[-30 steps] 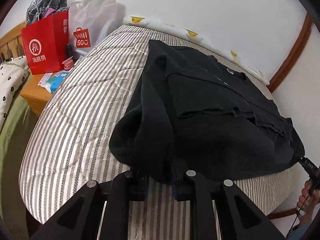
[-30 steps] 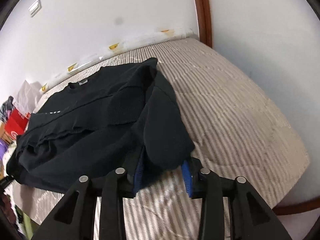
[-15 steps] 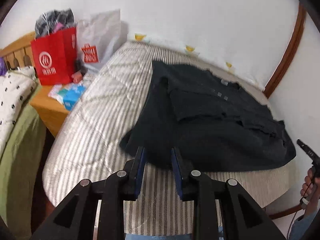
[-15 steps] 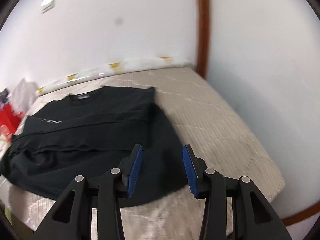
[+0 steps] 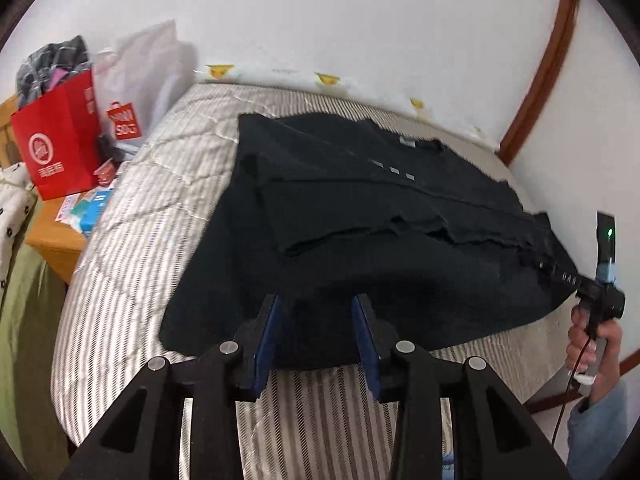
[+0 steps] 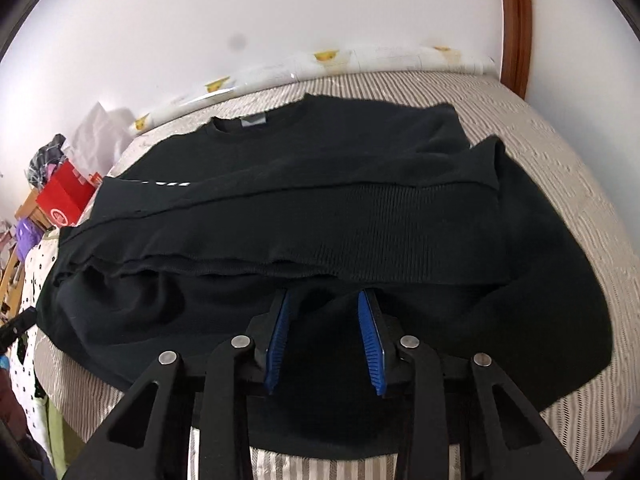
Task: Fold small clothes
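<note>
— Starting at the left: what has changed with the left gripper (image 5: 316,328)?

— A second ago it pinched the near left edge of the black sweater (image 5: 380,232). Now its jaws have just been opening and stand narrowly apart with nothing between the blue pads; the cloth lies flat beyond them on the striped bed (image 5: 132,216), beside the red bag (image 5: 56,148) on the nightstand.

— And in the middle?

— The sweater is spread across the bed, collar toward the wall, both sleeves laid over the body.

— The right side?

— The right gripper (image 6: 326,340) has also let go and shifted toward the middle of the hem. Its jaws, just closing a little, are narrowly apart over the dark fabric, the pads not pressing it that I can see.

— Meaning?

— Likely the sleeve fold is done, and the bottom-up fold is next.
</note>
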The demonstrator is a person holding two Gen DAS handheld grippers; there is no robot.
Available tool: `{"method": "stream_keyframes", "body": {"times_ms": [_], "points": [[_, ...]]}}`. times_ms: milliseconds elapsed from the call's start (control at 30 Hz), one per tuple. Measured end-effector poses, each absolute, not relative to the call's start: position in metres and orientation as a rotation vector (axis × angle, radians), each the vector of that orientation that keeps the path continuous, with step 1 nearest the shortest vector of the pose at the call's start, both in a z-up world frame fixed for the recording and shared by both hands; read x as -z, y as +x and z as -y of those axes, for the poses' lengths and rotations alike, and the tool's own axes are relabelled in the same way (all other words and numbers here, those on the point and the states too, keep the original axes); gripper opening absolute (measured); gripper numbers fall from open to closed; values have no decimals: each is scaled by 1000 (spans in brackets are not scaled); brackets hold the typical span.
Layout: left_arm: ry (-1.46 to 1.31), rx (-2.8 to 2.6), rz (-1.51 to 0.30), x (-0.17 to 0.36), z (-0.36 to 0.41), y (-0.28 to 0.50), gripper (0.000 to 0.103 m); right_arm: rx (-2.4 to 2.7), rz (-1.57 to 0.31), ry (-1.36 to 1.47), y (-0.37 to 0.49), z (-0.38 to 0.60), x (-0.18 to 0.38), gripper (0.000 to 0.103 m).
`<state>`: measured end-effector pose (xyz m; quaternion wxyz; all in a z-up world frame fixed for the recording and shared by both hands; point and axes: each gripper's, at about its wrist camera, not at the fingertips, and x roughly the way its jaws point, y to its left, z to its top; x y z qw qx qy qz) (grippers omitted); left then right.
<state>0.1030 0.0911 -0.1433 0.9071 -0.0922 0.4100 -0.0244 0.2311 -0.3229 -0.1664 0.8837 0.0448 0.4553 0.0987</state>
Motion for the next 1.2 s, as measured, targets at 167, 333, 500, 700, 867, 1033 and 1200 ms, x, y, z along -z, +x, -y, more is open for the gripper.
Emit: {"method": "stream_keyframes", "body": {"times_ms": [167, 333, 500, 700, 867, 1033, 1200], "points": [[-174, 47, -877, 156, -84, 124, 35, -181, -948, 90, 238, 329, 166, 17], [-152, 17, -890, 160, -82, 145, 36, -163, -954, 56, 247, 328, 166, 11], [-103, -8, -883, 161, -77, 163, 36, -117, -936, -8, 253, 319, 164, 10], [-116, -6, -885, 156, -82, 189, 36, -85, -944, -27, 279, 312, 164, 10], [-134, 13, -851, 151, -84, 208, 36, -91, -920, 11, 301, 316, 157, 10], [-147, 25, -809, 139, -87, 237, 36, -105, -906, 37, 333, 313, 149, 10], [-188, 19, -771, 128, -91, 259, 36, -107, -913, 50, 363, 302, 145, 10]]}}
